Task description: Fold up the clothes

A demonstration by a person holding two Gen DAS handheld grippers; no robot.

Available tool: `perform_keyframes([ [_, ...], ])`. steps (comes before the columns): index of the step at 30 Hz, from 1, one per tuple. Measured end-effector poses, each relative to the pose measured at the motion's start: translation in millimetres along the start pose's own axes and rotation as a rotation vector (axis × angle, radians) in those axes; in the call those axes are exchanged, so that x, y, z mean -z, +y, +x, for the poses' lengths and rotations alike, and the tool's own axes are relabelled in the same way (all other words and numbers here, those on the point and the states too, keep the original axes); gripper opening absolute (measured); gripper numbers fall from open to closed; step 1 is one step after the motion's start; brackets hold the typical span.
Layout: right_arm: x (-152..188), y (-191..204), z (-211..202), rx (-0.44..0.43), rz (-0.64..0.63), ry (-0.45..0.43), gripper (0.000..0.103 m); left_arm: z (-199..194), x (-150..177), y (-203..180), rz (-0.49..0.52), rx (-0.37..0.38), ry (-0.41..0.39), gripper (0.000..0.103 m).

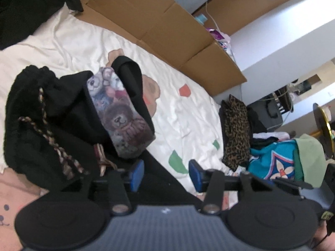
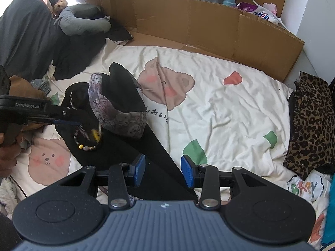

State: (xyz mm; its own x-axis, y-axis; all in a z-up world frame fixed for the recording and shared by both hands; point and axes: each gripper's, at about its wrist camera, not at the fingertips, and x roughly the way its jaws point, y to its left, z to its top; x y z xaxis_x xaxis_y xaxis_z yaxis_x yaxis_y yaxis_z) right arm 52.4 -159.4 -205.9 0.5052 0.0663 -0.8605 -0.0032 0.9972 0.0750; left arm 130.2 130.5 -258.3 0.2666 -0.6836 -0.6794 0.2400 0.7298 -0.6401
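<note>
A black garment with a teddy-bear print band and braided cords lies crumpled on the white bear-pattern sheet. My left gripper stands open just in front of it, blue pads apart, over black cloth and sheet. In the right wrist view the same garment spreads toward me, its print band bunched up and beaded cords on top. My right gripper is open above the garment's flat black corner, its pads not pressing on the cloth. The left gripper reaches in from the left over the garment.
A cardboard wall lines the far side of the bed. Leopard-print cloth lies at the right edge, with turquoise and green clothes beyond it. A grey plush, a small teddy bear and a dark pillow sit at the back left.
</note>
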Motion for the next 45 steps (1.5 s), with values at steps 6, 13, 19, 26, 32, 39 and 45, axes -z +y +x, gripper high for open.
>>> perform_keyframes([
  [6,1.5,-0.3,0.5,-0.01,0.005,-0.01,0.045,-21.1,3.9,-1.8,-0.003,-0.048,0.012,0.05],
  [13,-4.0,6.0,7.0,-0.037,0.0,-0.029,0.045,-39.1,1.3,-15.1,0.053,-0.058,-0.006,0.05],
  [19,-23.3,13.7,21.7,-0.067,-0.013,-0.057,0.045,-43.0,-5.2,-12.9,0.077,-0.094,-0.042,0.049],
  [26,-46.0,31.2,53.6,-0.132,-0.059,-0.061,0.045,-36.8,-8.0,12.3,0.031,-0.162,-0.079,0.047],
  [32,-60.4,53.6,84.6,-0.209,-0.101,-0.06,0.045,-36.1,-8.3,40.8,-0.035,-0.246,-0.117,0.046],
  [39,-78.2,73.4,121.9,-0.264,-0.132,-0.05,0.045,-44.0,0.4,74.3,-0.104,-0.355,-0.17,0.046],
  [45,-92.6,92.2,142.5,-0.28,-0.21,-0.03,0.045,-37.7,13.2,105.1,-0.18,-0.444,-0.143,0.053],
])
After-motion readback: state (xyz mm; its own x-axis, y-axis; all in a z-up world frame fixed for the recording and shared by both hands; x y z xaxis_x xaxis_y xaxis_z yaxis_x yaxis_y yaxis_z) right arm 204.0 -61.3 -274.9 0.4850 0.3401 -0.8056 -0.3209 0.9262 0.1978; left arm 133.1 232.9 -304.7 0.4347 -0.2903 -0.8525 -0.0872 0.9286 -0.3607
